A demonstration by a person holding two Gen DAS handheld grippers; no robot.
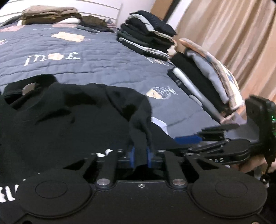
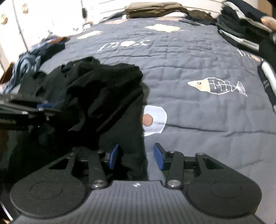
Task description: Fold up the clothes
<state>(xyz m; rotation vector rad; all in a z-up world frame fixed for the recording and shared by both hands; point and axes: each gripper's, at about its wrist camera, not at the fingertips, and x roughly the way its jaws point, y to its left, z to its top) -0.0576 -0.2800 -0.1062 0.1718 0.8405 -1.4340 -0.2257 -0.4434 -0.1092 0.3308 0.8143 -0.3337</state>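
A black T-shirt (image 1: 65, 117) with white print lies rumpled on the grey quilted bedspread (image 1: 86, 56). My left gripper (image 1: 140, 157) is shut on a bunched fold of the black T-shirt, which rises between its blue pads. In the right wrist view the same shirt (image 2: 103, 93) lies heaped at the left. My right gripper (image 2: 136, 156) is open; the shirt's edge lies between its blue pads (image 2: 158, 156), nearer the left one. The right gripper also shows at the right edge of the left wrist view (image 1: 187, 139).
Two stacks of folded clothes (image 1: 146, 32) (image 1: 207, 75) stand along the bed's right side by a beige curtain (image 1: 232, 39). Folded tan clothes (image 1: 50, 13) lie at the headboard. A patterned blue garment (image 2: 31, 58) lies at the bed's left edge. The left gripper shows at the left (image 2: 41, 107).
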